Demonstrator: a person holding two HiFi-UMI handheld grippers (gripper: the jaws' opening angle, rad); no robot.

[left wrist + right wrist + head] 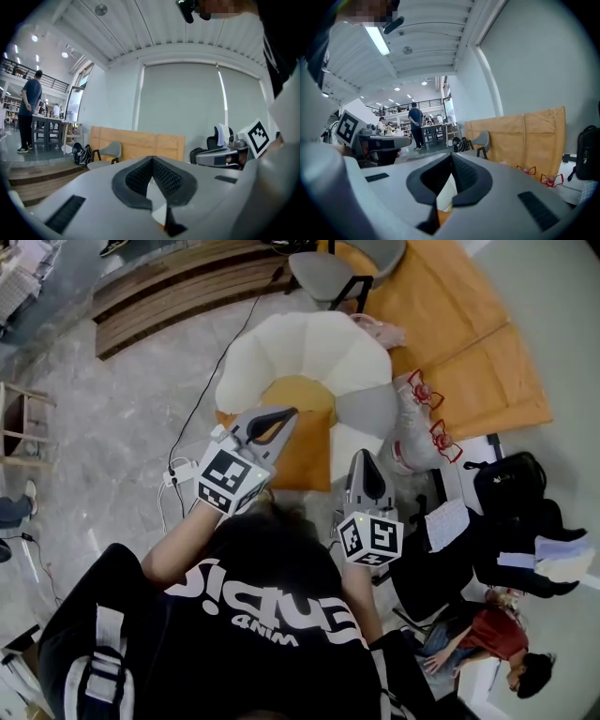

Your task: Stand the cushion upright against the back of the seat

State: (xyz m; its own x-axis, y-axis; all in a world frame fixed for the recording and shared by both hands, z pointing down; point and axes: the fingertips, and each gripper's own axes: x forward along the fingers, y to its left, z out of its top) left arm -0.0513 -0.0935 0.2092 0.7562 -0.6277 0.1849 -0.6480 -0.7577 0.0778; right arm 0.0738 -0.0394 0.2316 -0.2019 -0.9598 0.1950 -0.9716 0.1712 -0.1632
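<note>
In the head view a white shell-backed armchair (309, 343) with an orange seat (302, 454) stands in front of me. A mustard-yellow cushion (298, 395) lies on the seat near the back, and a grey cushion (367, 412) sits at its right. My left gripper (285, 413) hovers over the seat's left front, jaws shut with nothing held. My right gripper (362, 457) is over the seat's right front edge, shut and empty as well. In the left gripper view (152, 160) and the right gripper view (451, 157) the shut jaws point nearly level, with a sliver of white chair and orange showing below them.
A grey chair (330, 274) and tan boards (459, 334) stand behind the armchair. White bags with red handles (417, 423) lean at its right. A black backpack (511, 486) and a seated person (497, 636) are further right. A cable (202, 395) and wooden steps (178, 282) are on the left.
</note>
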